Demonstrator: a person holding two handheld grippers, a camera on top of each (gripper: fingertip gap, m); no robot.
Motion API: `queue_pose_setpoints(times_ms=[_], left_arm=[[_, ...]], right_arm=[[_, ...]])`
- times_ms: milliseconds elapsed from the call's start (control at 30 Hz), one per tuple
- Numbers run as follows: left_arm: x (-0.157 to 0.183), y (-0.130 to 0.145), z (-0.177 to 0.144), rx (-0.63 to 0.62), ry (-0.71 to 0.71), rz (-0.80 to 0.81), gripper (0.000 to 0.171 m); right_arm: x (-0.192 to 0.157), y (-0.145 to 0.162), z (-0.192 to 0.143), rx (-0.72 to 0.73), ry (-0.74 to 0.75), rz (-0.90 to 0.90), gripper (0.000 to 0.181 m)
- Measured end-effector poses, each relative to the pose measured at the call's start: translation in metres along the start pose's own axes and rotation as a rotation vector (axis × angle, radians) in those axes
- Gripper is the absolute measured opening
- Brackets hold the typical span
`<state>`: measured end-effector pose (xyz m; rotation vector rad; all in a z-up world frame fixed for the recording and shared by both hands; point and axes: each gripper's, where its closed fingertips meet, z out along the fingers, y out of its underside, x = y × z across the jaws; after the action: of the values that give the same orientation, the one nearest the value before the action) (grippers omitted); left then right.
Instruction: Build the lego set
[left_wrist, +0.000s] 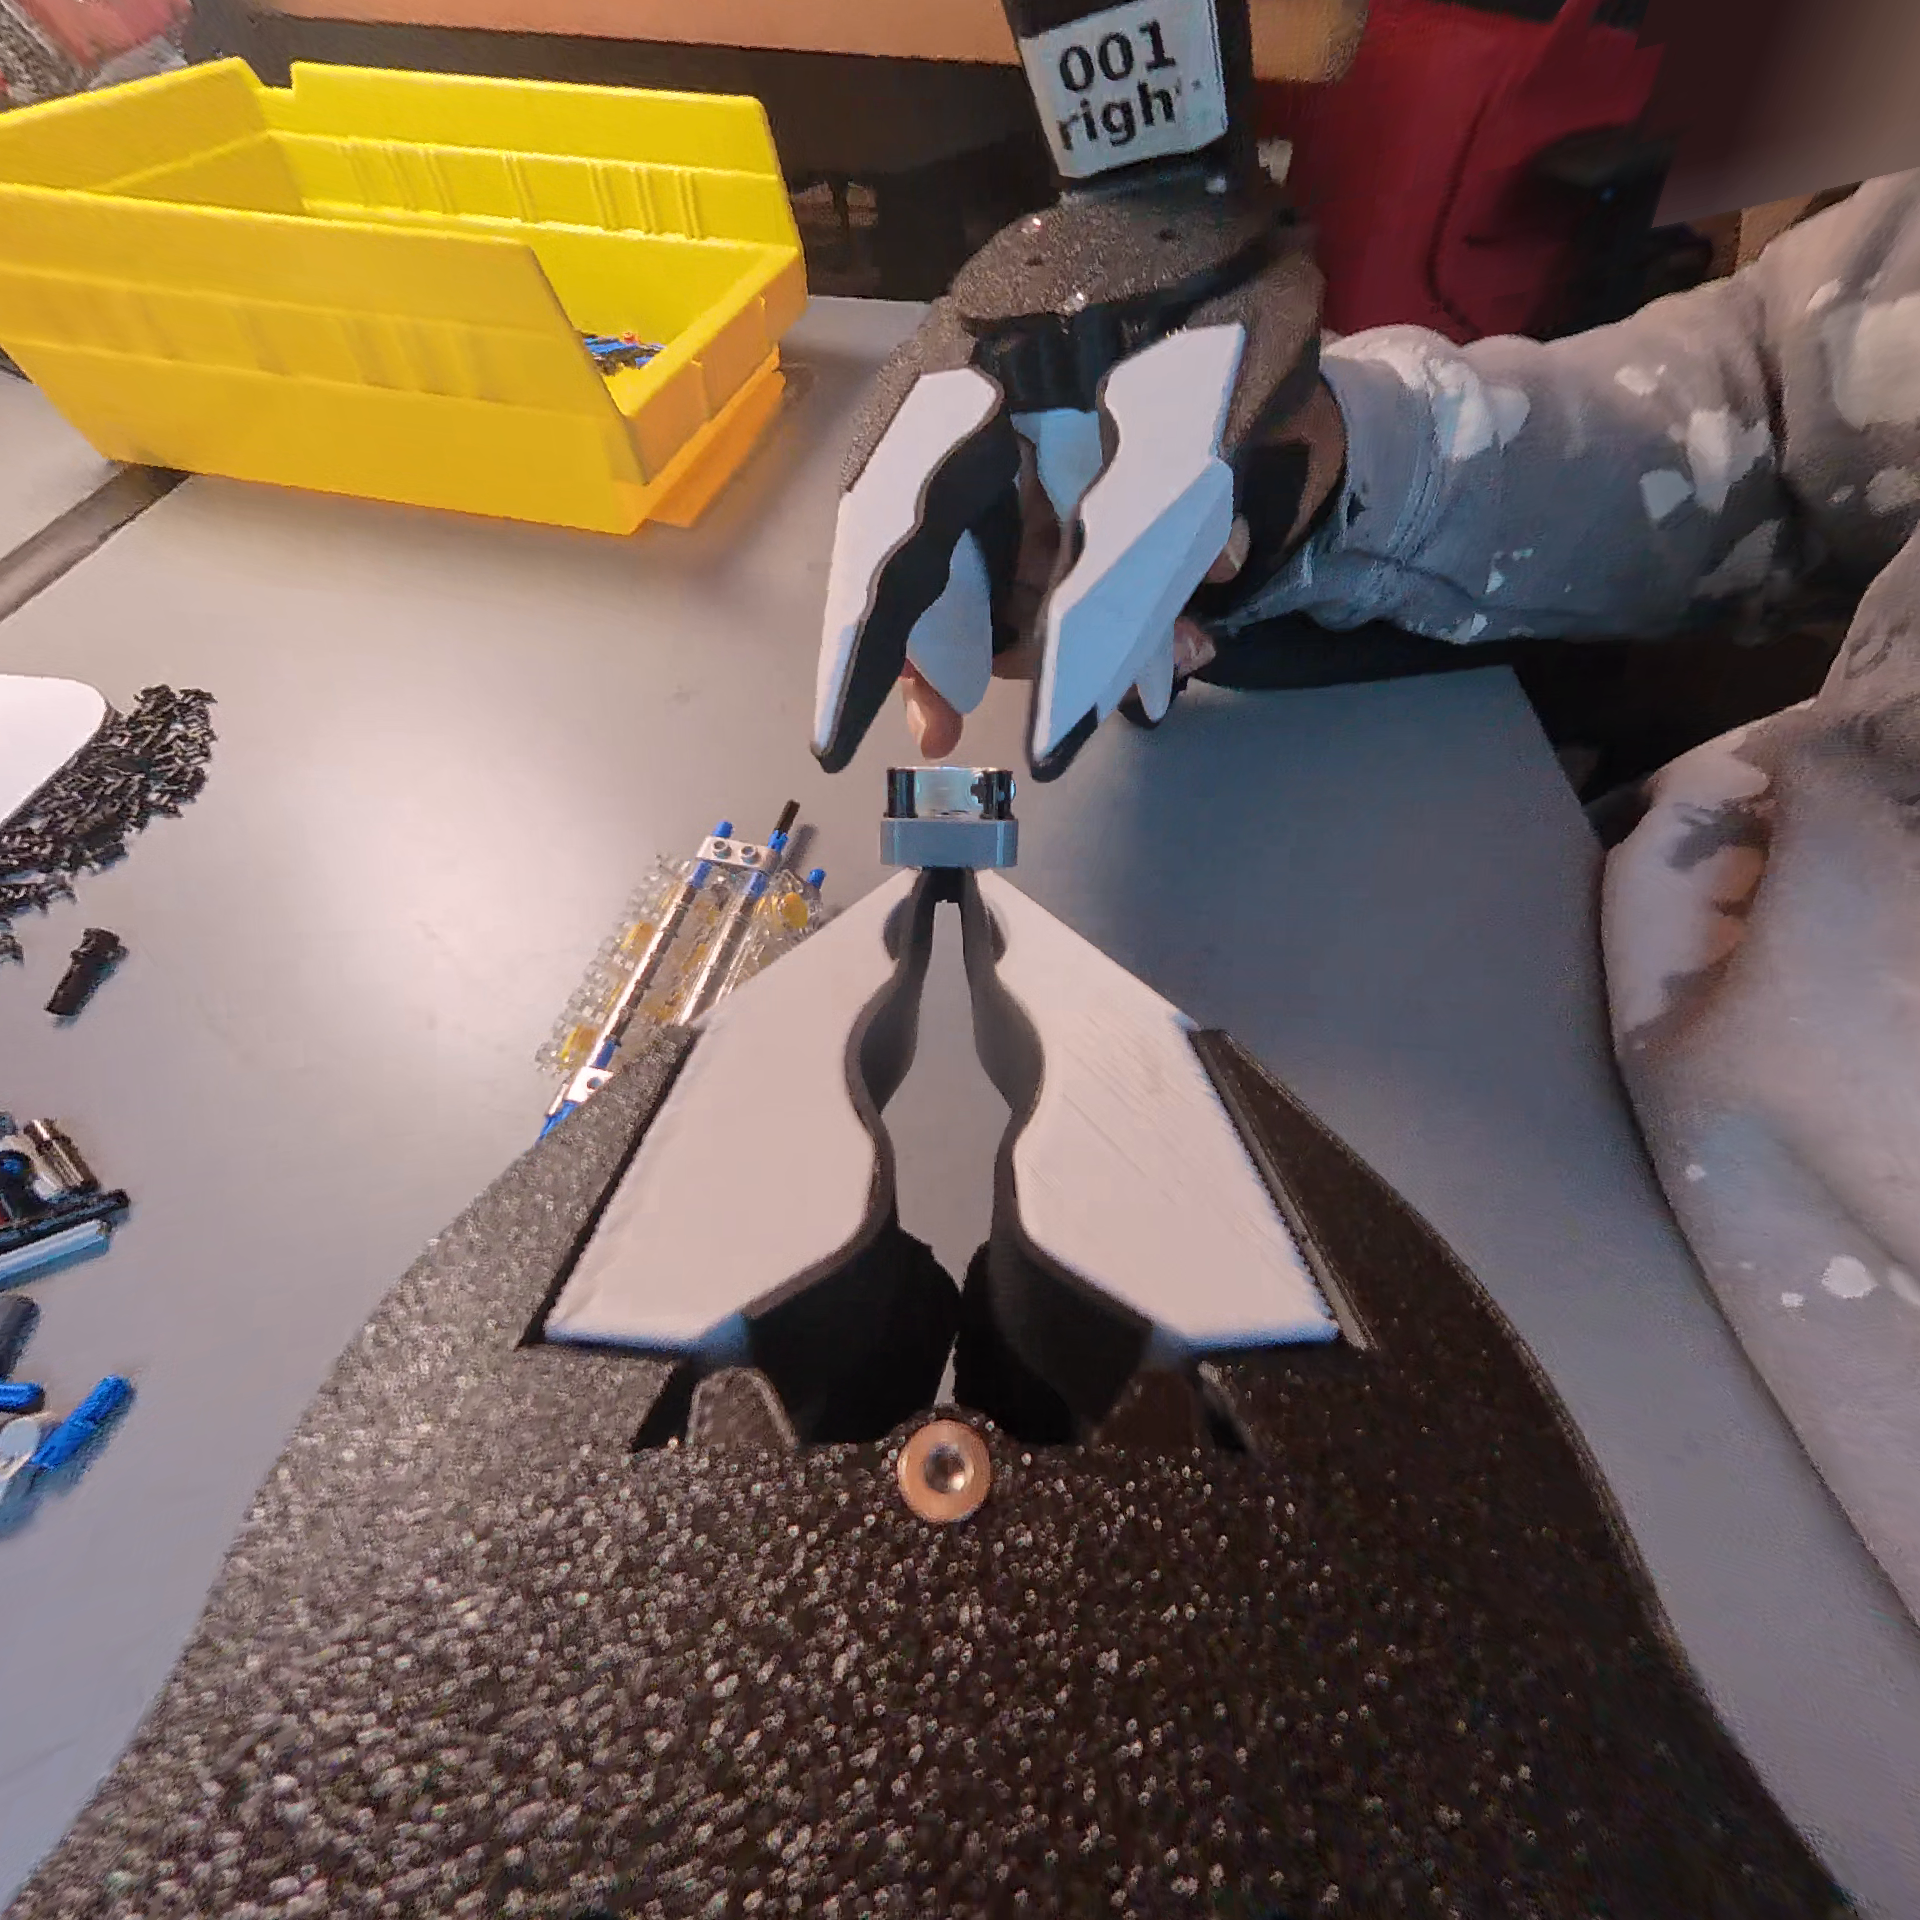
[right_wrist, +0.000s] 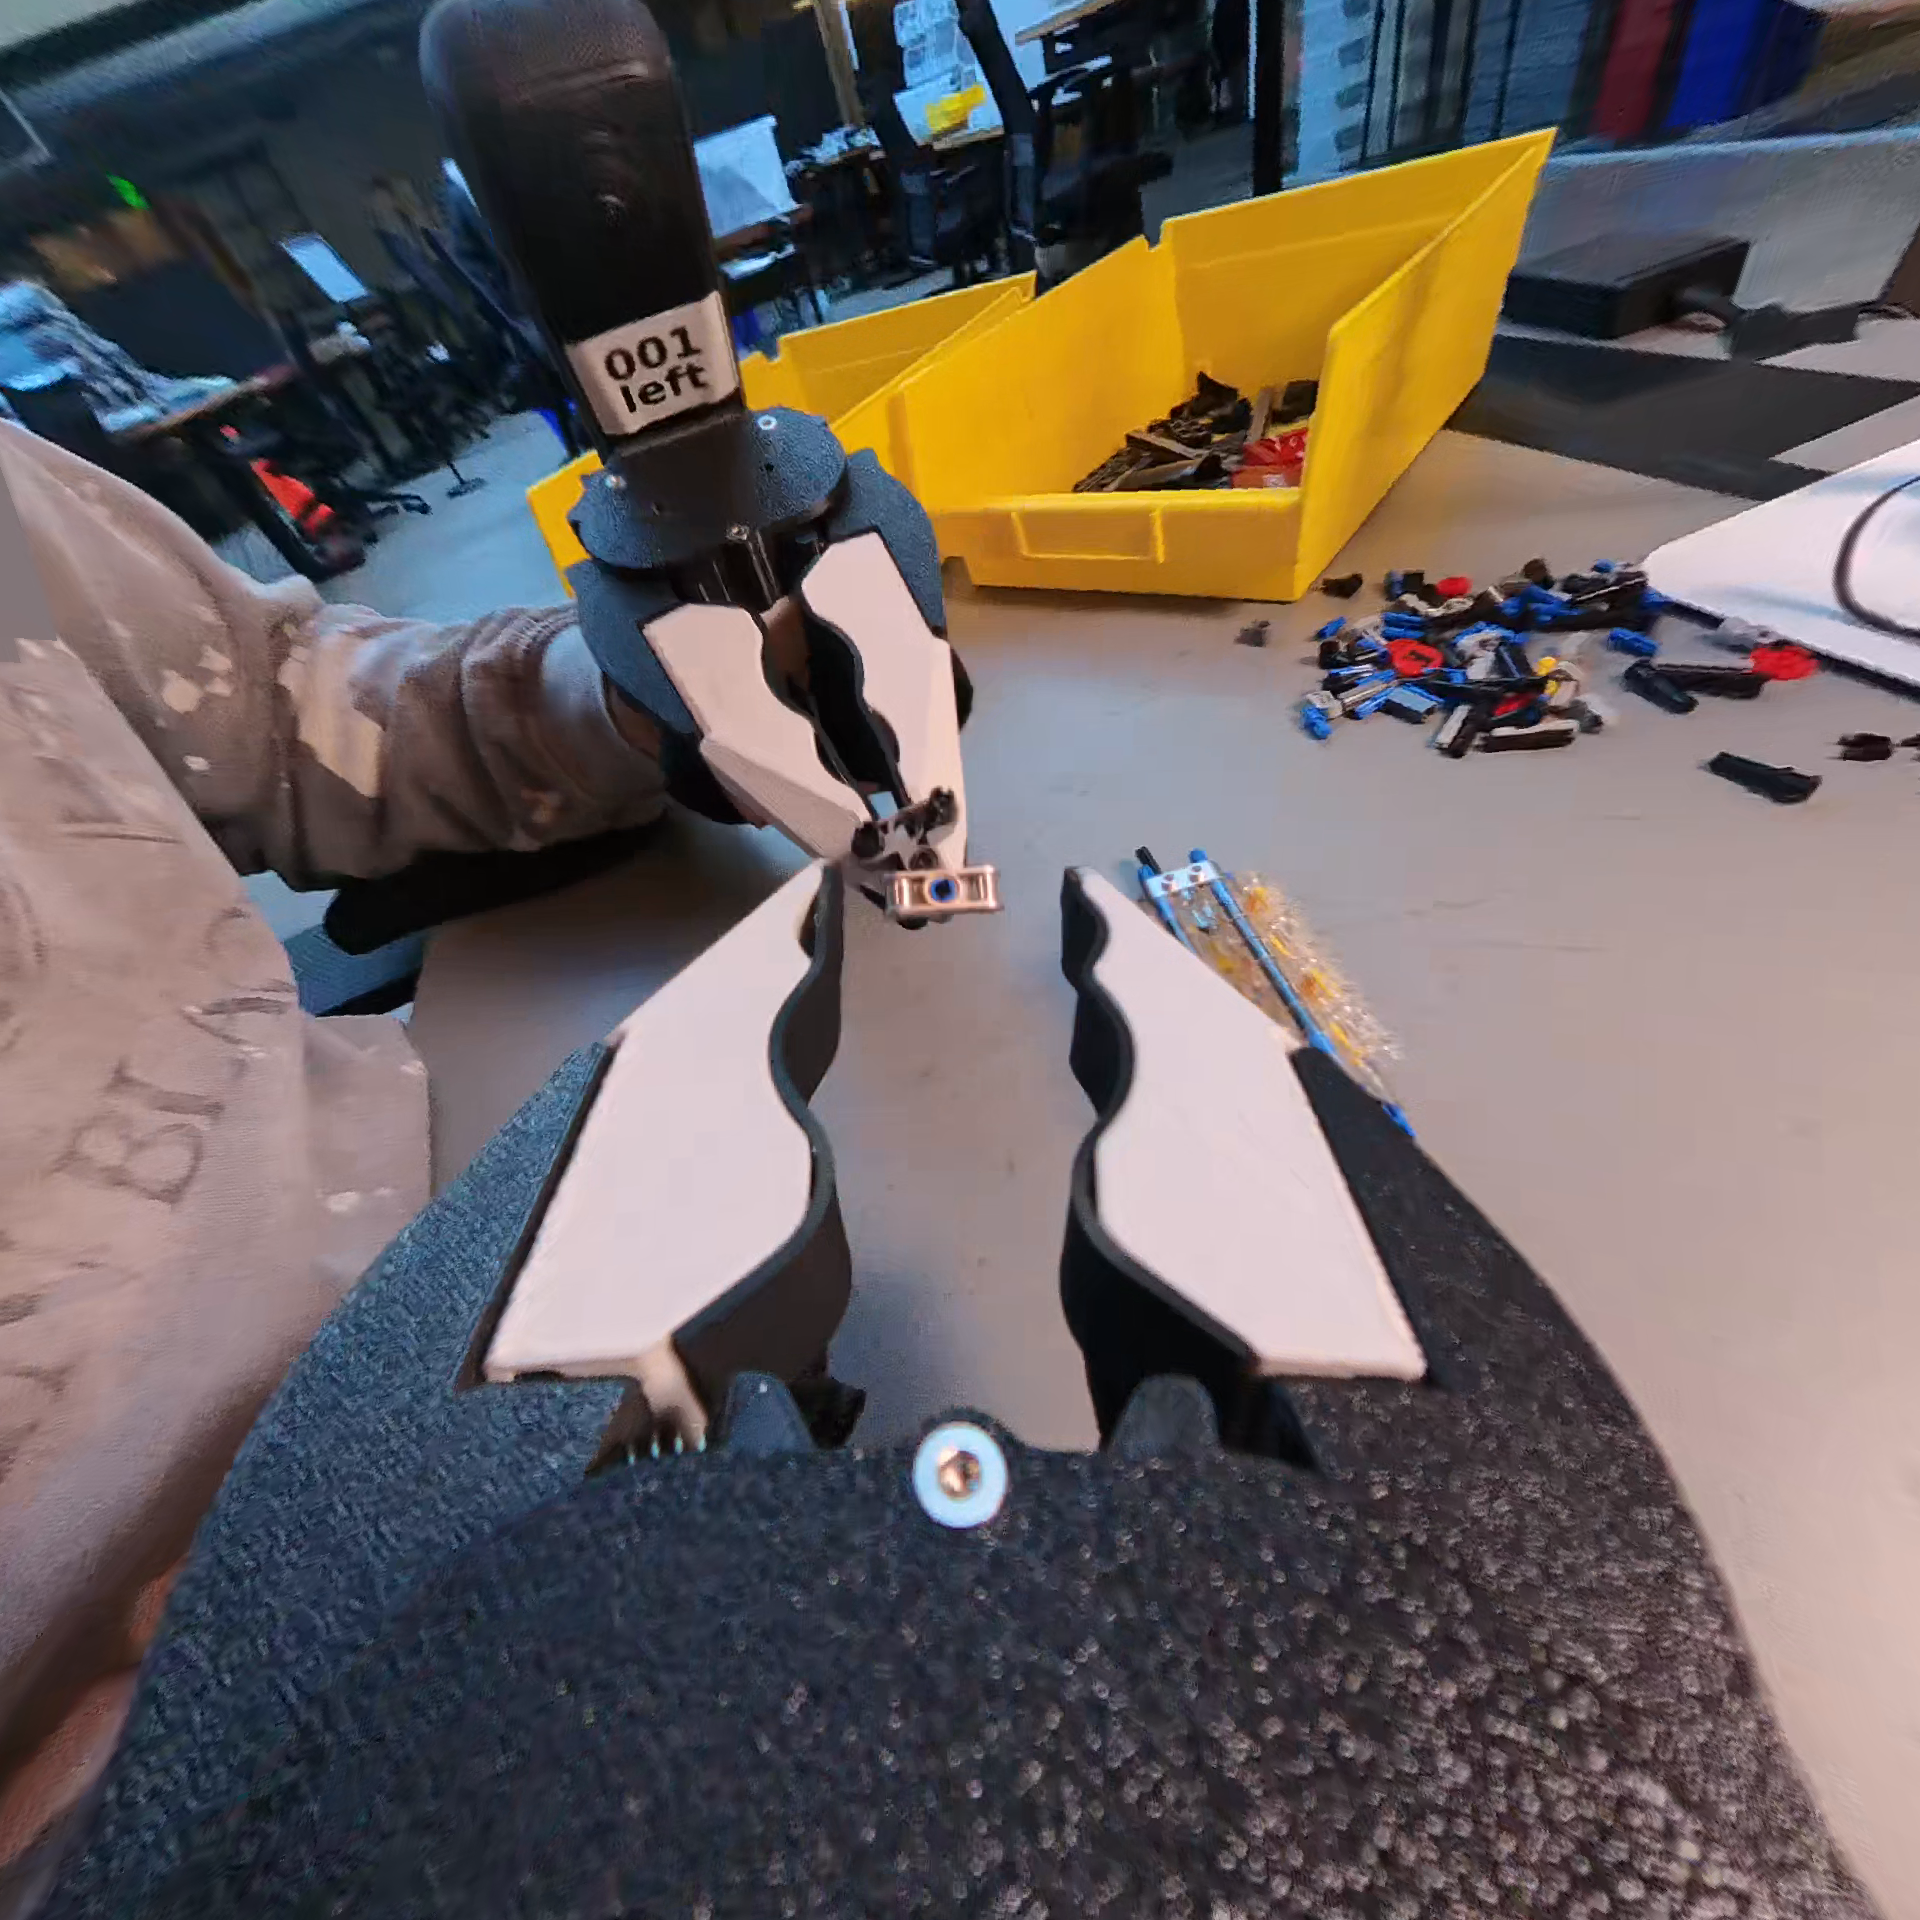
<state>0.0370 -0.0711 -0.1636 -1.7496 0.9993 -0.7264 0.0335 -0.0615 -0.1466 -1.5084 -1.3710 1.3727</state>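
Observation:
My left gripper (left_wrist: 940, 891) is shut on a small building-block assembly (left_wrist: 948, 826): a black part with a grey beam on top. It holds it above the grey table (left_wrist: 416, 707). My right gripper (left_wrist: 938, 764) faces it from the far side, open, with its fingertips just above and either side of the assembly. In the right wrist view the right gripper (right_wrist: 951, 878) is open around the assembly (right_wrist: 940, 890), which the left gripper (right_wrist: 891, 836) holds by its black part. A person's fingertip (left_wrist: 935, 722) shows behind the right gripper's fingers.
A clear, yellow and blue block assembly (left_wrist: 686, 966) lies on the table beside the grippers. Yellow bins (left_wrist: 436, 312) stand at the back. Piles of small black, blue and red parts (right_wrist: 1496, 655) lie nearby. A white sheet (right_wrist: 1797, 561) lies at the edge. A sleeve (left_wrist: 1558, 468) lies alongside.

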Motion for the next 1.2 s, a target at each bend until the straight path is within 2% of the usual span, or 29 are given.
queue_pose_setpoints(times_ms=[100, 200, 367, 600, 700, 1200], left_arm=[[0.001, 0.002, 0.002, -0.014, -0.015, 0.032, 0.002], [0.002, -0.002, 0.001, 0.003, -0.014, 0.033, 0.002], [0.007, -0.002, 0.003, 0.0, 0.003, 0.06, 0.003], [0.026, -0.001, 0.001, 0.036, 0.188, -0.062, 0.003], [0.031, -0.003, 0.0, 0.057, 0.244, -0.118, 0.003], [0.021, -0.002, 0.004, 0.038, 0.126, -0.049, 0.002]], right_arm=[[-0.005, 0.001, 0.001, -0.012, -0.009, -0.036, 0.025], [-0.006, 0.008, 0.004, -0.063, 0.005, -0.096, 0.027], [-0.009, 0.009, 0.001, -0.063, -0.008, -0.116, 0.022], [-0.027, 0.015, -0.003, -0.094, -0.094, -0.295, 0.022], [-0.032, 0.016, -0.005, -0.09, -0.119, -0.312, 0.022], [-0.02, 0.016, -0.004, -0.107, -0.064, -0.276, 0.022]])
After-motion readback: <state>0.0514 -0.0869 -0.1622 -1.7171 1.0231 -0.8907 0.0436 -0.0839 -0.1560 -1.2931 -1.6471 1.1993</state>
